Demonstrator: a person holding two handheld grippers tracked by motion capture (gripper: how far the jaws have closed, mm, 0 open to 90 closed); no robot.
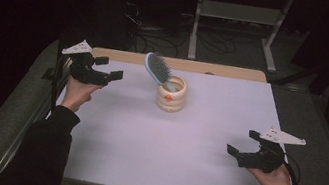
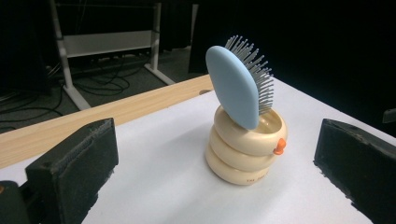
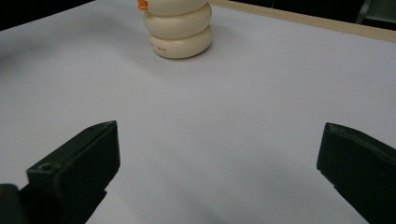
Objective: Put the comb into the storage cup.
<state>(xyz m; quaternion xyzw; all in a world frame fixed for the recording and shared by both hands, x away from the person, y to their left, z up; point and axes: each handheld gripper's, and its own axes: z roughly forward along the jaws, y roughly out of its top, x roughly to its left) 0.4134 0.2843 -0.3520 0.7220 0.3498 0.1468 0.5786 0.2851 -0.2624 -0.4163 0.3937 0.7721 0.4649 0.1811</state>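
Hairbrush (image 1: 157, 69), pale blue with grey bristles, stood handle-down in the cream ringed ceramic holder (image 1: 171, 95) mid-table; left gripper (image 1: 110, 74) and right gripper (image 1: 239, 146) hung released and apart, so placement looked complete.

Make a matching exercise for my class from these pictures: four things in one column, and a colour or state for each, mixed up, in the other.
Things:
1. hairbrush
2. ringed holder
3. left gripper
4. table cover

Descriptions:
A. cream with a small orange knob
B. white, flat
C. light blue back, leaning in the cup
D. black jaws wide open, holding nothing

Pairs: 1-C, 2-A, 3-D, 4-B
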